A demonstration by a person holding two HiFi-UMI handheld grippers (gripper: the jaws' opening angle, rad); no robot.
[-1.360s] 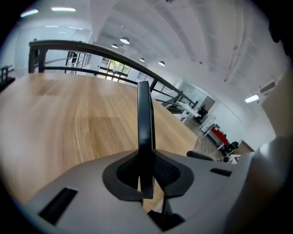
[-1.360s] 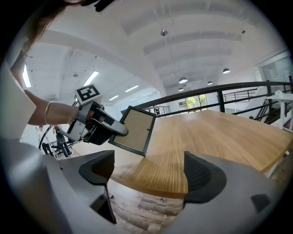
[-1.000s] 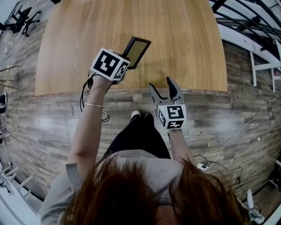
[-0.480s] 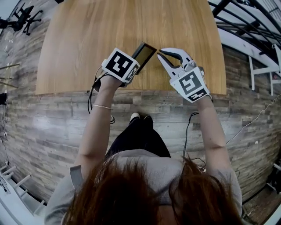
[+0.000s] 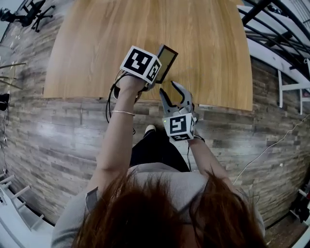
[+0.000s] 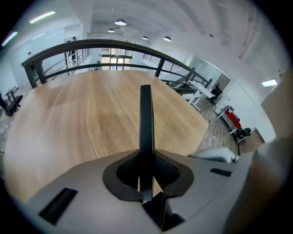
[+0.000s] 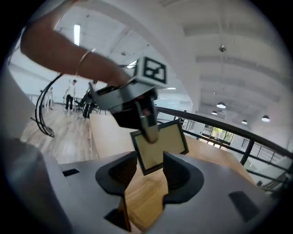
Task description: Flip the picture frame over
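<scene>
At the far left of the head view an office chair (image 5: 22, 14) is being shown on the plank floor (image 5: 58, 140), well apart from the action. The wooden table (image 5: 97, 48) is being seen across the top of that view.

The left gripper (image 5: 154, 72) is being held over the table's near edge, pointing steeply down, with a bracelet (image 5: 123, 112) being worn on the wrist behind it. Its jaws are being kept nearly together, clamped on the picture frame (image 5: 167, 59). In the left gripper view the frame (image 6: 145, 119) is being seen edge-on as a thin dark strip, pinched between the pads of the left gripper (image 6: 145, 176) and sticking straight out over the table.

The frame is being held up in the air and tilted, above the table's near part. In the right gripper view its pale face with a dark border (image 7: 161, 145) is being turned toward the camera, with one finger of the left gripper (image 7: 147, 123) lying across its upper edge.

The right gripper (image 5: 171, 90) is being held just below the frame at the table's edge, tips aimed at it. Its jaws (image 7: 151, 176) are being opened, standing partly apart; the frame's lower corner is being seen through the gap, but nothing is being pressed by the pads.

At the right a dark railing (image 5: 271, 24) is being shown beyond the table.
</scene>
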